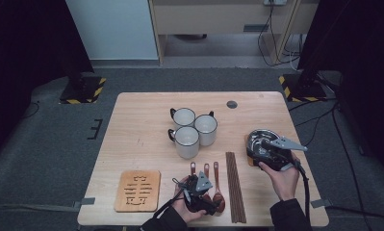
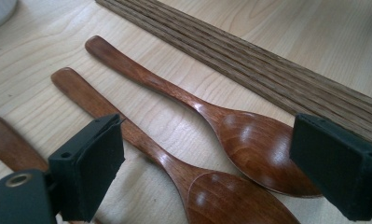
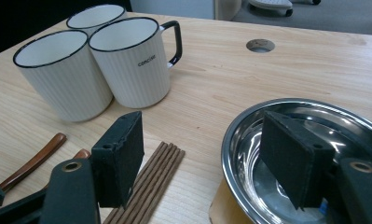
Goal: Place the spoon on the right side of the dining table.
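Observation:
Three dark wooden spoons (image 1: pixel 216 180) lie side by side near the table's front edge. My left gripper (image 1: pixel 210 202) hovers low over their bowl ends. In the left gripper view it (image 2: pixel 211 168) stands open, its pads apart on either side of the right spoon (image 2: pixel 263 144) and the middle spoon (image 2: pixel 230 200), touching neither. A steel bowl (image 1: pixel 262 137) sits on a wooden coaster (image 3: pixel 221 210) at the right. My right gripper (image 3: pixel 207 158) is open astride the bowl's near rim (image 3: pixel 230 140): one pad inside the bowl, the other outside and clear of it.
Several wooden chopsticks (image 1: pixel 235 187) lie in a row just right of the spoons. Three white mugs (image 1: pixel 187 139) cluster mid-table. A carved wooden trivet (image 1: pixel 137 190) lies front left. A round cable hole (image 1: pixel 232 104) is at the table's back edge.

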{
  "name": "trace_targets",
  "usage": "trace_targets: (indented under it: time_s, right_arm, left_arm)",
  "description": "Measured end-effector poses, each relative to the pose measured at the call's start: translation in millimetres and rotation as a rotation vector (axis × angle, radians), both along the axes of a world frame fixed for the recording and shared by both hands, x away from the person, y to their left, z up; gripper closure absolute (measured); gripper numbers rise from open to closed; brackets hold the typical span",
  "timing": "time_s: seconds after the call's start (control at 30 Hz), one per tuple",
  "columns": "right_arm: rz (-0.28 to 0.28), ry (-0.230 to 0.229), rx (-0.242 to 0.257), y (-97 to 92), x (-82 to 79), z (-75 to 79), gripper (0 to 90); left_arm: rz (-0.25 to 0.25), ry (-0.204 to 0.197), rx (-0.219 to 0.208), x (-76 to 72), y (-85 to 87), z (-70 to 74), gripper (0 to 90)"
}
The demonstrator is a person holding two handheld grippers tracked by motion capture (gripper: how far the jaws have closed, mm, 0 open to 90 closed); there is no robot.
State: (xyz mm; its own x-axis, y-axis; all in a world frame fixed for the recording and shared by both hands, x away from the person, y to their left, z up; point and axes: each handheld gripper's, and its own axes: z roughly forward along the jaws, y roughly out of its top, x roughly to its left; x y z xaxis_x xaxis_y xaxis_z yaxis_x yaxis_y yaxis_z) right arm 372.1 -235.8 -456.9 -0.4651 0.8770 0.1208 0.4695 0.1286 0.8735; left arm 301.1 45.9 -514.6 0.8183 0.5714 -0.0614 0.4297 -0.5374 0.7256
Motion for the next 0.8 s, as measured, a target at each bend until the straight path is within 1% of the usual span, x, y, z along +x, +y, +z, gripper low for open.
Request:
trace_targets:
  time_s: [0.23,0.4,0.47,0.73,0.8]
  right_arm:
    - [0.018,0.014,-0.011,9.0,0.5,-3.1,30.8]
    - [0.036,0.022,-0.009,15.6,0.9,-5.3,30.8]
    - [0.041,0.027,-0.008,17.3,1.1,-6.2,30.8]
    - [0.062,0.045,-0.004,24.9,2.5,-10.9,30.9]
    - [0.069,0.051,-0.009,28.8,2.8,-12.7,30.9]
  left_arm:
    - [-0.011,-0.004,0.005,-0.6,-1.7,-1.5,9.1]
    - [-0.02,0.0,0.004,-1.5,-4.2,-2.9,9.6]
    - [-0.023,-0.005,-0.001,-1.9,-5.1,-3.1,9.9]
    - [-0.041,-0.016,0.005,-3.0,-8.5,-5.1,10.9]
    - [-0.051,-0.023,0.006,-3.3,-9.6,-5.3,11.3]
